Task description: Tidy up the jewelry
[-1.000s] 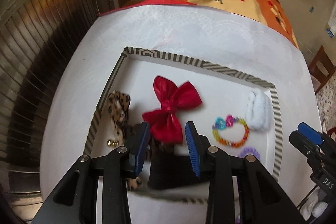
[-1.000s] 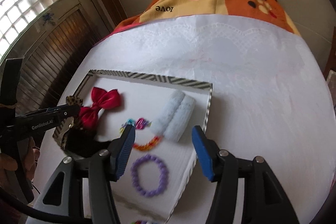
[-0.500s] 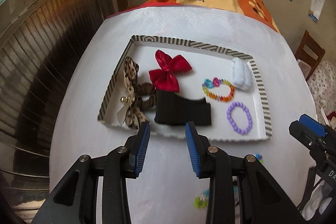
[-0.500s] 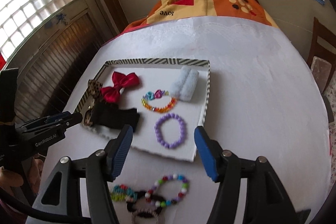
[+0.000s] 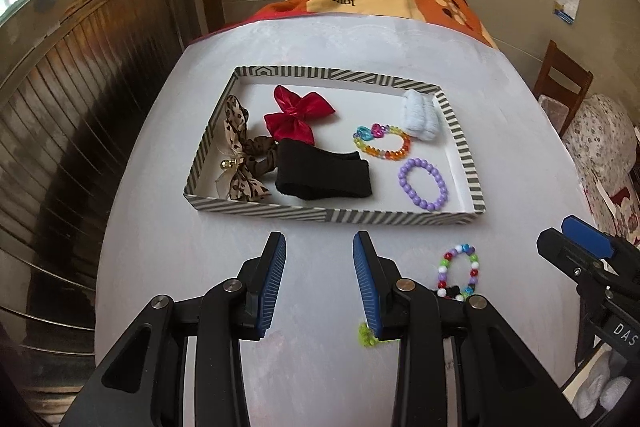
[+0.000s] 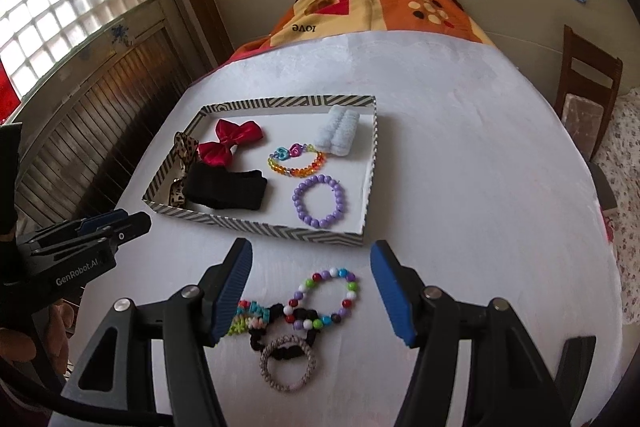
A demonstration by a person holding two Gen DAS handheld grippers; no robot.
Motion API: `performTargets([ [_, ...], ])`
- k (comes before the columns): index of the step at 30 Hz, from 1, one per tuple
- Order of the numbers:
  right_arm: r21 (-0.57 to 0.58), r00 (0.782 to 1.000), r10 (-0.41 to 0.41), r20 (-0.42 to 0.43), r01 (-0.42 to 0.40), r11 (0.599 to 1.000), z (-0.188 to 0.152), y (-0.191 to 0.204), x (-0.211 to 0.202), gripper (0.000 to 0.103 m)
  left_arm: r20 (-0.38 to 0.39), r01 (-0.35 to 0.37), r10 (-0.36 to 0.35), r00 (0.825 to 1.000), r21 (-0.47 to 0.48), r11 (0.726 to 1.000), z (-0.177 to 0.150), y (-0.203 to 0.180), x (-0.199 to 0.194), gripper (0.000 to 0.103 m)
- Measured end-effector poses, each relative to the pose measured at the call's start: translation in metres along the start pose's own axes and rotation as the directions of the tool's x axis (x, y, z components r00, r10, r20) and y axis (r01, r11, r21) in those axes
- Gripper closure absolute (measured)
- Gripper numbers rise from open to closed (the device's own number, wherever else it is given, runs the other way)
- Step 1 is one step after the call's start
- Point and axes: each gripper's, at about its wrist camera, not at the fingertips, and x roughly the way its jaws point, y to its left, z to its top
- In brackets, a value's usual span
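Note:
A striped tray point(image 5: 328, 215) point(image 6: 256, 227) holds a red bow point(image 5: 298, 115), a leopard bow point(image 5: 236, 155), a black band point(image 5: 324, 175), a rainbow bracelet point(image 5: 376, 130), a purple bracelet point(image 5: 402, 179) and a white scrunchie point(image 5: 420, 119). On the table in front of it lie a multicoloured bead bracelet point(image 6: 348, 291), a green and blue woven band point(image 6: 248, 315), a black tie point(image 6: 256, 341) and a grey hair tie point(image 6: 288, 383). My right gripper point(image 6: 312, 255) hangs open above these loose pieces. My left gripper point(image 5: 320, 247) is open and empty over bare cloth, short of the tray.
The table wears a white cloth point(image 6: 460, 167) and drops off on the left toward a wooden wall point(image 5: 80, 87). An orange patterned blanket point(image 6: 380, 3) lies beyond the far edge. A wooden chair point(image 6: 588, 83) stands at the right.
Both grippers have drawn back from over the tray to the near side of the table and risen a little. The loose bracelets have come into view. The right jaws have widened slightly.

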Motion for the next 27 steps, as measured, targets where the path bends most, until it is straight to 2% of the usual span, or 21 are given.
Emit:
performTargets([
  [11, 0.03, 1.0, -0.029, -0.006, 0.029, 0.999, -0.02, -0.008, -0.015, 0.038, -0.025, 0.023, -0.022, 0.999, 0.026, 0.999, -0.018, -0.003, -0.006, 0.088],
  [19, 0.035, 0.998, -0.037, -0.056, 0.039, 0.999, -0.041, -0.014, -0.005, 0.038, -0.102, 0.075, -0.07, 0.992, 0.039, 0.996, -0.038, -0.004, 0.007, 0.088],
  [22, 0.031, 0.996, -0.034, -0.078, 0.037, 0.999, -0.049, -0.015, 0.003, 0.038, -0.134, 0.114, -0.107, 0.985, 0.044, 0.992, -0.047, -0.005, 0.015, 0.088],
  [27, 0.048, 0.993, -0.036, -0.114, 0.042, 0.998, -0.058, -0.024, 0.019, 0.038, -0.226, 0.218, -0.198, 0.954, 0.068, 0.974, -0.063, -0.013, 0.033, 0.088],
])
